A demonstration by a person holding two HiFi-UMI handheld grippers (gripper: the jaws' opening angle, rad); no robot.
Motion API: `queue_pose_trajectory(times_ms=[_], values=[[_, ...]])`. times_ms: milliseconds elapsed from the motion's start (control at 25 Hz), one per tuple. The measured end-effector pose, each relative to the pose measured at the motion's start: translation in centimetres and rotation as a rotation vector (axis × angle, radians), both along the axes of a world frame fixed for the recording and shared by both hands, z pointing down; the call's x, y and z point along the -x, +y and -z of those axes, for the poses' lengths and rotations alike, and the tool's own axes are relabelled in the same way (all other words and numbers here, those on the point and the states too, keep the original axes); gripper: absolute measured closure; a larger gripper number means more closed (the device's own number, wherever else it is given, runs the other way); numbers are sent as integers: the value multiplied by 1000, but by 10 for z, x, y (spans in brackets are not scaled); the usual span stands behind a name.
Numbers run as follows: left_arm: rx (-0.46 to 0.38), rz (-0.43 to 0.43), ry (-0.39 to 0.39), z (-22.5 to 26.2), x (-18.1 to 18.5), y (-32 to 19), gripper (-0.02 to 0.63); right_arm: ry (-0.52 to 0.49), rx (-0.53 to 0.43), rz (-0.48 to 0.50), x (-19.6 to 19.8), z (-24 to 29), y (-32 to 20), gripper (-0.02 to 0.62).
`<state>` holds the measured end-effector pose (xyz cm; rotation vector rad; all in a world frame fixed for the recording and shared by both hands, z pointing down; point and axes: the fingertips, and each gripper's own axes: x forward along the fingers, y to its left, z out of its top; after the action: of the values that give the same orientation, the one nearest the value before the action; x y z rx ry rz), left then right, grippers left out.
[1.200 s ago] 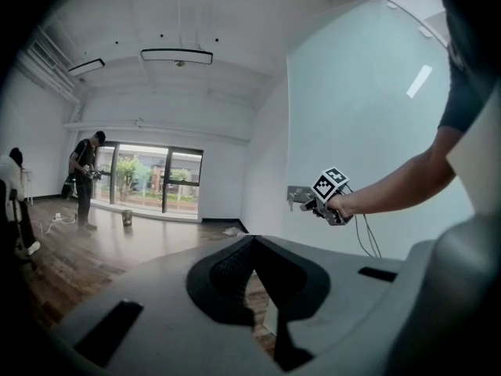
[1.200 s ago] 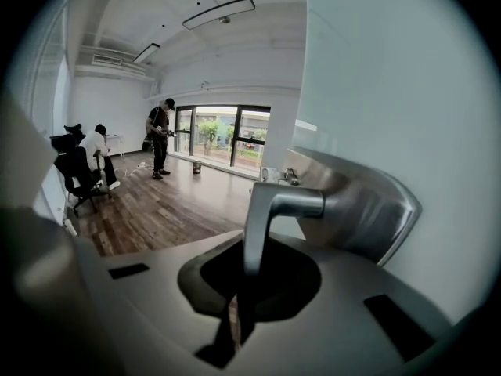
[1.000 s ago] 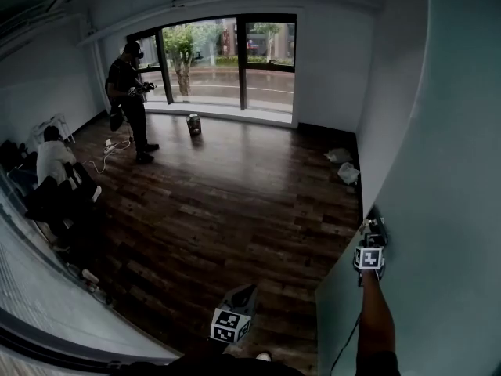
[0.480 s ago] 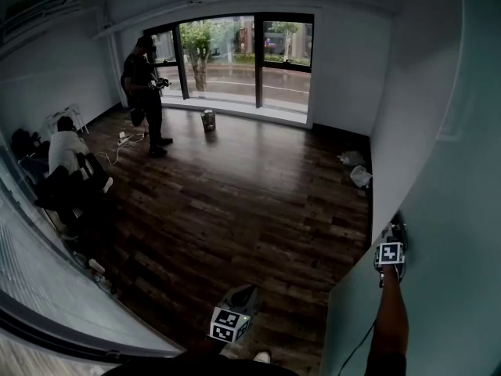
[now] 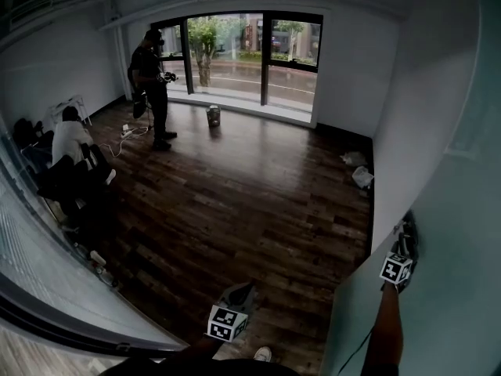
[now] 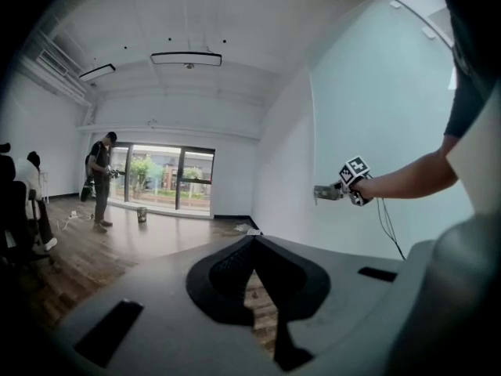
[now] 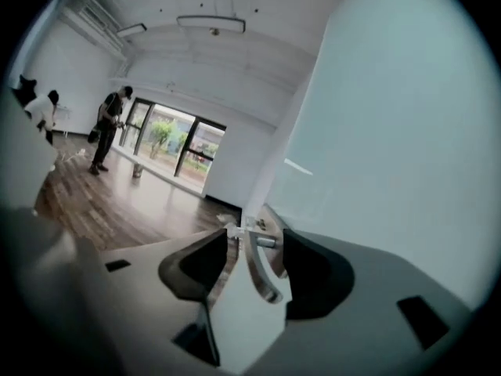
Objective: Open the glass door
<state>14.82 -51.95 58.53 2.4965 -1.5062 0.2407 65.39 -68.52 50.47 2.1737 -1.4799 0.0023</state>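
Metal handle (image 7: 262, 276), centre frame, on glass door (image 5: 454, 288) — right claw (image 7: 255, 245) just opened wide, straddling it ungripped; centre, clamp firmly, pull steadily. Left claw (image 6: 254, 245) closed, empty.

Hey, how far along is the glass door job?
Done: the glass door looks swung open, floor showing past its edge. In hand: the right gripper has just been opening its jaws, the metal handle between them, pads off it. Left: pull clear of the handle; the left gripper is shut and empty.
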Motion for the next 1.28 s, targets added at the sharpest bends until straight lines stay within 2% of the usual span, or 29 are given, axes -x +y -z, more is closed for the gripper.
queue_pose_trajectory(times_ms=[80, 160, 360, 480, 520, 600, 720, 920, 1280], values=[[-15, 3, 3, 1, 14, 12, 600, -54, -102, 52, 43, 13, 28, 387], [-21, -2, 6, 10, 26, 27, 600, -116, -151, 133, 100, 14, 60, 388], [-46, -36, 29, 24, 48, 78, 600, -261, -134, 397, 272, -19, 161, 400], [-59, -60, 27, 23, 69, 117, 600, -229, -100, 535, 371, -41, 224, 496], [-60, -67, 27, 23, 76, 130, 600, -210, -84, 568, 396, -47, 243, 542], [-65, -76, 34, 23, 87, 156, 600, -207, -64, 612, 434, -53, 277, 574], [-71, -77, 47, 24, 100, 190, 600, -256, -83, 620, 462, -50, 321, 577], [-30, -103, 56, 16, 113, 245, 600, -303, -102, 588, 483, -57, 391, 577], [-90, -97, 44, 21, 106, 319, 600, -319, -134, 557, 476, -53, 493, 577]])
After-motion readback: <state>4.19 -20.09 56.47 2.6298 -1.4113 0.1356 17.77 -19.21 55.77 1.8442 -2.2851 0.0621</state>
